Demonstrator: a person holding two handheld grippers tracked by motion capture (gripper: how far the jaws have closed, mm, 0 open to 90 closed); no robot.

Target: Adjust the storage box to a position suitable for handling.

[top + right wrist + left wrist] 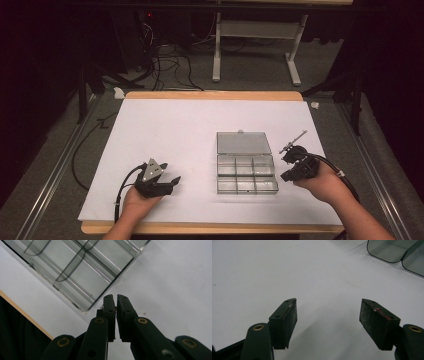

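White counter (165,130): clear compartment box (246,171) centre-right, lid open, compartments empty. Left hand-held gripper (172,181) wide open, empty; right hand-held gripper (286,160) closed on a thin wire piece, beside box's right edge.

Bare white tabletop (170,135) lies open left of the compartment box (246,172), whose raised lid (243,142) blocks its far side.

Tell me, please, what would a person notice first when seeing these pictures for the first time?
The eye goes first to the clear plastic compartment box with its lid open, lying right of the middle of the white table cover. The left gripper rests to its left with jaws wide open. The right gripper, jaws shut, is close to the box's right edge.
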